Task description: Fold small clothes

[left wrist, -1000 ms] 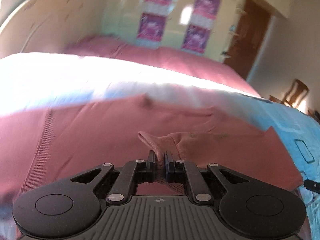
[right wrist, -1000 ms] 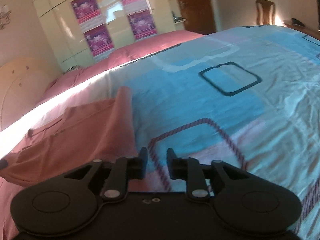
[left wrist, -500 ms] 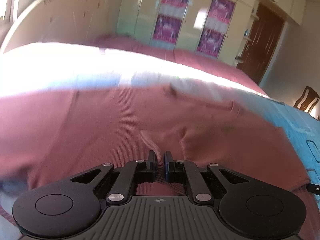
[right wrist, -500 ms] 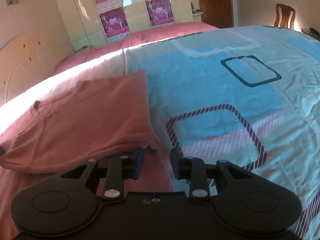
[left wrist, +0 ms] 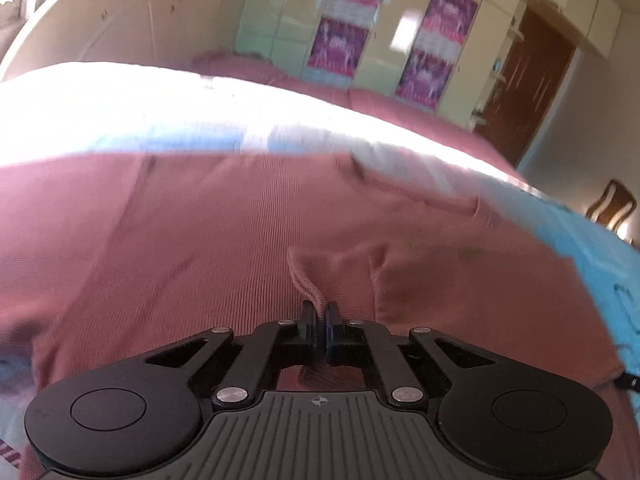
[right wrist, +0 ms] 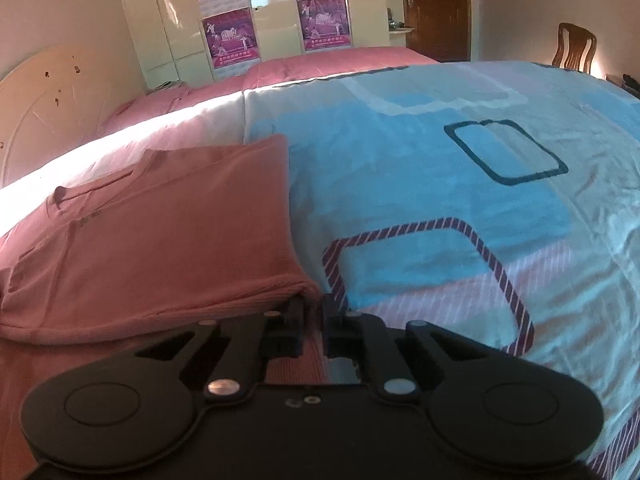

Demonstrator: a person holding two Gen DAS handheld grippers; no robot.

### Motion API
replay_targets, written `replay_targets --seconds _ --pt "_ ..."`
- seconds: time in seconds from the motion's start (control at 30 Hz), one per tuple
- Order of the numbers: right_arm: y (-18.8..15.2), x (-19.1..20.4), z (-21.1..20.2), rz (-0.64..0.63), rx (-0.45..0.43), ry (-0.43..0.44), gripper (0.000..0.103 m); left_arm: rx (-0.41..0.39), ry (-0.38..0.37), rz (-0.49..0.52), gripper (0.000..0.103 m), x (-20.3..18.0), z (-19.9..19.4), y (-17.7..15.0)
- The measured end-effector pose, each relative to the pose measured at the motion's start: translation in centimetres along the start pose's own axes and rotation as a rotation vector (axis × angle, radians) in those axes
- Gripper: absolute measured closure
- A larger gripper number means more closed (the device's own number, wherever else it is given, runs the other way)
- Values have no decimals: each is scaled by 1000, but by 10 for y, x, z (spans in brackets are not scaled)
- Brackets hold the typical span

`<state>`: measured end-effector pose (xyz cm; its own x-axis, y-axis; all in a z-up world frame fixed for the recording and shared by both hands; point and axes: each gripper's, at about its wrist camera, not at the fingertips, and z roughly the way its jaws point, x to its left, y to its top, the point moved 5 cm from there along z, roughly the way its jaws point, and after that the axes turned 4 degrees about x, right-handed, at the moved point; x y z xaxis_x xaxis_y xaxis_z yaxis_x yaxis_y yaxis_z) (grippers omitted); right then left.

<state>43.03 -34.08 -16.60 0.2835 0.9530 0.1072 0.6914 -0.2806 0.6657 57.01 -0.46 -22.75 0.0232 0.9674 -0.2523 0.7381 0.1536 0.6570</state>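
The pink ribbed top (left wrist: 248, 240) lies on the bed's patterned sheet (right wrist: 420, 184), at the left of the right wrist view, one layer already doubled over. The left tool (left wrist: 319, 330) is clamped on a hem of it at lower centre. The right tool (right wrist: 313, 312) has just been closing at the folded corner; whether cloth is pinched there cannot be told. The next move probably calls for both corners secured, then laid flat. Compared with a second ago, the top fills more of both views.

The pink shirt (left wrist: 224, 236) is soft ribbed cloth — the wardrobe doors (right wrist: 168, 32) look shiny, the chair (right wrist: 574, 46) wooden.
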Motion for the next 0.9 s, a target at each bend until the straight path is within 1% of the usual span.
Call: replay_targets --seconds 0.03,0.07,0.1,0.13,0.17,0.2,0.23,0.27,0.3,0.33,0.4,0.43,0.47,0.5,0.53,0.57,0.6,0.63,0.67,0.7,0.73,0.77,0.83,0.87,0.9 --pt "1 2 -2 -20 10 3 88 0 -10 7 100 1 -2 1" --pt "3 1 -6 -27 6 5 76 3 -20 -2 98 2 -5 3" --pt "7 -2 -15 -23 -23 4 68 -6 -16 -17 92 6 -9 6" --pt "13 -6 -24 -14 -58 13 50 -25 -8 -29 67 10 -13 8" --pt "19 -10 -29 -3 -81 28 42 -49 -5 -35 42 12 -15 11" --pt "26 -14 -32 9 -103 51 43 -66 -3 -34 41 13 -14 15" --pt "37 -16 -30 16 -116 75 48 -56 -12 -26 41 13 -8 19" --pt "49 -18 -23 28 -115 97 58 -42 -17 -25 41 12 -1 24" --pt "59 -19 -15 47 -113 112 62 -30 -20 -25 41 11 6 28" --pt "72 -20 -5 74 -114 134 64 -24 -22 -23 41 10 12 31" --pt "92 -20 19 101 -108 162 62 -9 -9 -2 41 4 25 35" --pt "101 -19 35 107 -87 167 62 -7 -9 13 43 2 27 36" --pt "107 -19 48 117 -66 182 62 -3 -14 25 61 -2 30 37" --pt "112 -19 63 137 -31 204 62 5 -18 34 72 -4 33 39" --pt "115 -19 76 154 -4 220 62 9 -25 38 88 -5 34 39" --pt "115 -19 85 168 14 235 63 12 -48 36 94 -6 35 40" --pt "116 -20 93 183 27 253 65 5 -45 39 95 -7 35 40" --pt "117 -18 98 188 31 279 90 -21 -48 47 97 -8 32 41" --pt "118 -16 101 179 36 304 99 -64 -63 54 98 -10 26 41" --pt "119 -15 100 161 25 286 99 -110 -67 62 98 -10 20 43" --pt "120 -14 96 141 -2 259 99 -123 -38 77 98 -9 18 43" --pt "119 -15 95 134 -14 240 99 -99 -16 82 98 -5 24 42" --pt "111 -13 101 101 -4 199 100 -48 -2 72 97 2 36 36" --pt "111 -12 100 86 -9 185 97 -52 -6 83 95 2 35 36" --pt "113 -10 97 78 -5 170 91 -47 5 91 92 1 33 38"
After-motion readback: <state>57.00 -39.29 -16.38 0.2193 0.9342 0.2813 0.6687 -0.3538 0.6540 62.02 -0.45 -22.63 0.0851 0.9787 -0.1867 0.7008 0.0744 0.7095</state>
